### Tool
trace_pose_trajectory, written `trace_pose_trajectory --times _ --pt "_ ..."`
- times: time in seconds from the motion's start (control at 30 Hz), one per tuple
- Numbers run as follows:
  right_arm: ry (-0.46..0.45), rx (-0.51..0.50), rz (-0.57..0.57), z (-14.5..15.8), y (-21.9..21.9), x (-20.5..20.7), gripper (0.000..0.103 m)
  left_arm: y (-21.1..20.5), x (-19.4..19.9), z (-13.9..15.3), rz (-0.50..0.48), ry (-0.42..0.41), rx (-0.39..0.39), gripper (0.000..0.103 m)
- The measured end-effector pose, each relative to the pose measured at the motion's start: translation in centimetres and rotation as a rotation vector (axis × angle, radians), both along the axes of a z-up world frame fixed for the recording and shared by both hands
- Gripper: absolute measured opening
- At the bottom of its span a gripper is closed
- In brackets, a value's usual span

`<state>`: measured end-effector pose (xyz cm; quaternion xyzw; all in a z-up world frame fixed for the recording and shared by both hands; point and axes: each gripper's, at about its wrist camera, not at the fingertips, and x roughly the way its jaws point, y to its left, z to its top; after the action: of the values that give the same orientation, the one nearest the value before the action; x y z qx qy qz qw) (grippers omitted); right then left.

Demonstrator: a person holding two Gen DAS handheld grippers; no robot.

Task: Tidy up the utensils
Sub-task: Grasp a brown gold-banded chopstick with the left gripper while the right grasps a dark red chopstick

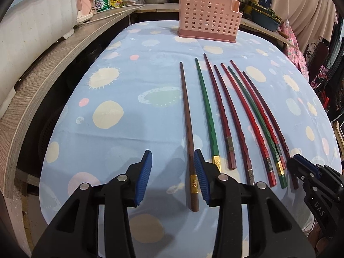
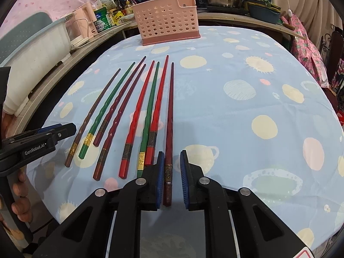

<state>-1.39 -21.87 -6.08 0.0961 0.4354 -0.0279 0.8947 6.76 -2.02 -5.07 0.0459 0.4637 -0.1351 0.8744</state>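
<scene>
Eight chopsticks lie side by side on the blue patterned tablecloth (image 1: 129, 68), none yet in the pink perforated utensil holder (image 1: 209, 17) at the top centre of both views; the step in hand looks like the first pick-up, one stick per hand. The left gripper (image 1: 173, 177) stands with its blue pads apart around the brown chopstick (image 1: 189, 133) at lower centre, the right pad just beside it; the right gripper (image 2: 172, 179) straddles the dark maroon chopstick (image 2: 169, 129), pads near but apparently not pressing. Next, each must close squarely on its banded end without nudging the neighbouring green chopstick (image 1: 207, 111), then lift towards the holder.
</scene>
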Motion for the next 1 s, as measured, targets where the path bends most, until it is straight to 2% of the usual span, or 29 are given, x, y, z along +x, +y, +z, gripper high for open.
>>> trace_pose_trajectory --times 0.13,0.8,0.9,1.0 --pt "-0.002 0.003 -0.007 -0.1 -0.2 -0.2 0.007 -0.4 -0.5 -0.2 -0.017 -0.001 0.003 0.043" --pt "-0.003 0.01 -0.008 -0.1 -0.3 -0.5 0.007 -0.3 -1.3 -1.2 -0.022 0.025 0.013 0.041" --pt "-0.003 0.009 -0.007 -0.1 -0.3 -0.5 0.007 -0.2 -1.5 -1.2 -0.027 0.024 0.013 0.031" --pt "-0.003 0.01 -0.006 -0.1 -0.3 -0.6 0.007 0.0 -1.5 -1.1 -0.034 0.034 0.0 0.011"
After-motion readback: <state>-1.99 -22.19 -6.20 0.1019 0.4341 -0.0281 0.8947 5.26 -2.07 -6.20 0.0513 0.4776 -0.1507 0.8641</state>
